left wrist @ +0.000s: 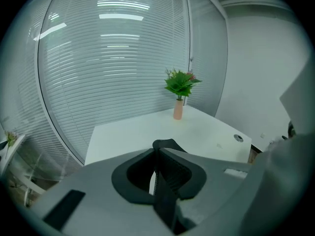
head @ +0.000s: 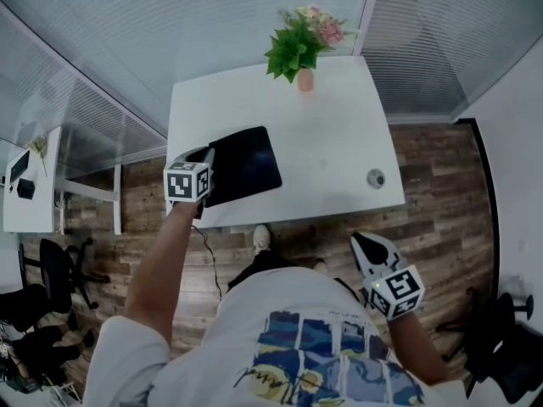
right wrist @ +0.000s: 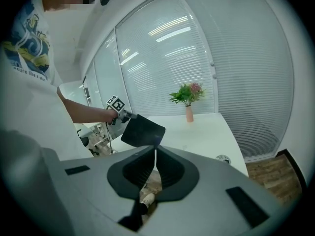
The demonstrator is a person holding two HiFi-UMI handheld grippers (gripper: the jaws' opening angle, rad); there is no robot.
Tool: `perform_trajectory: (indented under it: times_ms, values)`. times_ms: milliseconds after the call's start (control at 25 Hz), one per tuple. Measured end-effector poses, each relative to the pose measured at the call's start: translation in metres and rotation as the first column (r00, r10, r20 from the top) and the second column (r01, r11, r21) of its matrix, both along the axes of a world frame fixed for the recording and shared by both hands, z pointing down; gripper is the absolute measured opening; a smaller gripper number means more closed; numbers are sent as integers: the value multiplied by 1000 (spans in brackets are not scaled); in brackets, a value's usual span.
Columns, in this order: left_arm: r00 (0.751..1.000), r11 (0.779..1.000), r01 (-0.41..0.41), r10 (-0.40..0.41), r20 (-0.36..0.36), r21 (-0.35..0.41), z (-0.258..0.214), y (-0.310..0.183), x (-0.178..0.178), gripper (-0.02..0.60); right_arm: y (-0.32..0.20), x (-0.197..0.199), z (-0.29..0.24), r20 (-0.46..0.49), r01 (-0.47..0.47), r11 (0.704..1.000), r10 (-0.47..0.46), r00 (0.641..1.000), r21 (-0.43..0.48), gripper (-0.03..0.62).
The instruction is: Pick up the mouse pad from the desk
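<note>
Stretching forward on a nearly straight arm, the left gripper (head: pixel 202 154) pinches the black mouse pad (head: pixel 244 164) by its edge, tilted clear above the tabletop's (head: pixel 339 142) near-left corner. The right gripper (head: pixel 363 241) is drawn back off the near edge, jaws together and empty.

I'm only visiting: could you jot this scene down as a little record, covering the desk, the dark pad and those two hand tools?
Desk: white
Mouse pad: dark, held clear of the desk, tilted
Left gripper: clamped on the pad's edge
Right gripper: jaws together, nothing between them, off the desk's near side
Plant: in a small vase at the far edge
Round fitting: near the desk's right corner
</note>
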State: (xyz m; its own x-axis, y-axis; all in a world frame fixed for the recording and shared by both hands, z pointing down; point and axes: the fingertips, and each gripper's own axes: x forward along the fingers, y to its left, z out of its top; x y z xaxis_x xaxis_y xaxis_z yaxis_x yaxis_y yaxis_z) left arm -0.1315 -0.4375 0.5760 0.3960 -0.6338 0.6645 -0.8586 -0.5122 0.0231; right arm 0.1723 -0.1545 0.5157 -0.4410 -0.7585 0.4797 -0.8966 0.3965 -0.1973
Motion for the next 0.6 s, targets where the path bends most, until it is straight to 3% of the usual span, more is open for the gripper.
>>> perform_trajectory:
  times_ms: [600]
  values:
    - [995,993,-95,96,-16,66,-66,27,55,28,41,37,7,36,-19,1000,18,999,14,12]
